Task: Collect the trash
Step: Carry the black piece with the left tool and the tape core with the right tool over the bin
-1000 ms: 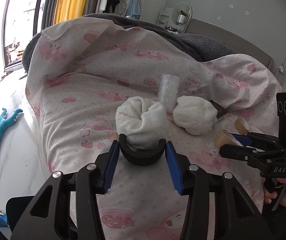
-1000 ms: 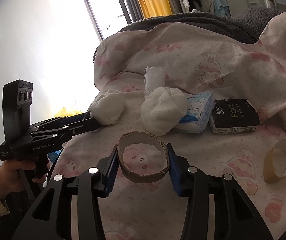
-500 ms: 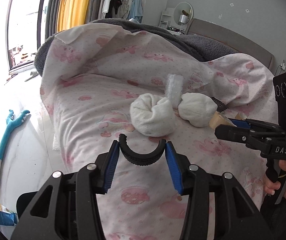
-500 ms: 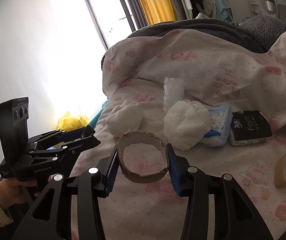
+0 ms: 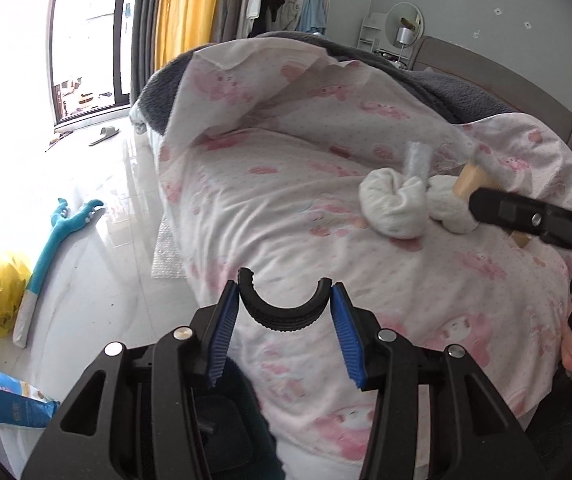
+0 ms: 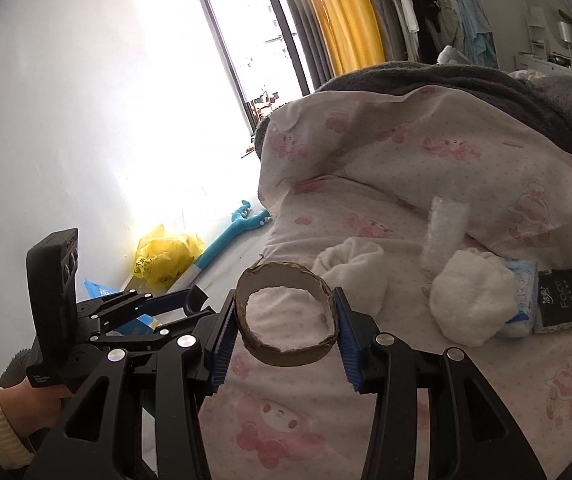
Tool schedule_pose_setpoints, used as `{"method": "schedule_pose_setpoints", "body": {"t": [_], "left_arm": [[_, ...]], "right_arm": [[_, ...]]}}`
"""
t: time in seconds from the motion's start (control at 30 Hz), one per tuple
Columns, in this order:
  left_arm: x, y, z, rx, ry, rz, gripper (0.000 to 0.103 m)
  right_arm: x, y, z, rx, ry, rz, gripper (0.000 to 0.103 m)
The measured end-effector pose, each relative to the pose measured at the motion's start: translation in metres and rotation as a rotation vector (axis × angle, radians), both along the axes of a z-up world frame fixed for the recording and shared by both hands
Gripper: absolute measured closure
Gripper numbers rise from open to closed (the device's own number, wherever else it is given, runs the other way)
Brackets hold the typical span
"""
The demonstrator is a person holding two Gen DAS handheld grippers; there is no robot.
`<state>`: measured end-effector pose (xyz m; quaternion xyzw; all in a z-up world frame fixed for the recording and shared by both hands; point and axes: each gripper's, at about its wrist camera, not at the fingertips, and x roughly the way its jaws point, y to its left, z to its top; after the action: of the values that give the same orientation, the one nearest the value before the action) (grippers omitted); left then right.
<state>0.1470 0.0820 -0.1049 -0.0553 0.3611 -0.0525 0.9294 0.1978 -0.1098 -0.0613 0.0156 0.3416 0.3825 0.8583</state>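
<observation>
We stand at the foot of a bed (image 5: 326,272) covered in a pink cartoon-print sheet, and use it as our landmark. On the floor left of the bed sits a yellow bag (image 6: 166,256), possibly where trash goes; nothing shows it filled. On the bed lie two rolled white bundles (image 6: 470,296), a clear plastic wrap (image 6: 446,224) behind them, a blue tissue pack (image 6: 522,296) and a black tissue pack (image 6: 562,304) to their right. Our right tongs (image 6: 286,320) grip a flattened cardboard ring (image 6: 286,344), lifted above the bed. Our left tongs (image 5: 286,308) clamp a black ribbed half-ring (image 5: 286,312), held off the bed's near edge. We judge two pieces collected but not dropped; the wrap and perhaps more remain.
</observation>
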Motion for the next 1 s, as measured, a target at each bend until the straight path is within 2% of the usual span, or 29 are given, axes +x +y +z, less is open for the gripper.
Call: {"method": "schedule_pose_setpoints", "body": {"t": [0.27,0.47,0.6,0.8,1.0], "left_arm": [[-0.016,0.037,-0.015,0.046,0.080,0.073,0.053],[-0.027,0.067,-0.030,0.021,0.137,0.118,0.053],[-0.032,0.083,-0.041,0.016,0.183,0.144,0.053],[-0.039,0.102,-0.064,0.032,0.293,0.178,0.053],[-0.049,0.122,-0.088,0.012,0.399,0.202,0.053]], "right_arm": [[-0.016,0.042,0.018,-0.003,-0.017,0.055,0.057],[-0.021,0.069,0.021,-0.007,0.003,0.076,0.057],[-0.023,0.087,0.014,-0.041,0.029,0.098,0.057],[-0.022,0.114,-0.005,-0.074,0.118,0.125,0.057],[-0.031,0.141,-0.011,-0.095,0.135,0.167,0.057]]}}
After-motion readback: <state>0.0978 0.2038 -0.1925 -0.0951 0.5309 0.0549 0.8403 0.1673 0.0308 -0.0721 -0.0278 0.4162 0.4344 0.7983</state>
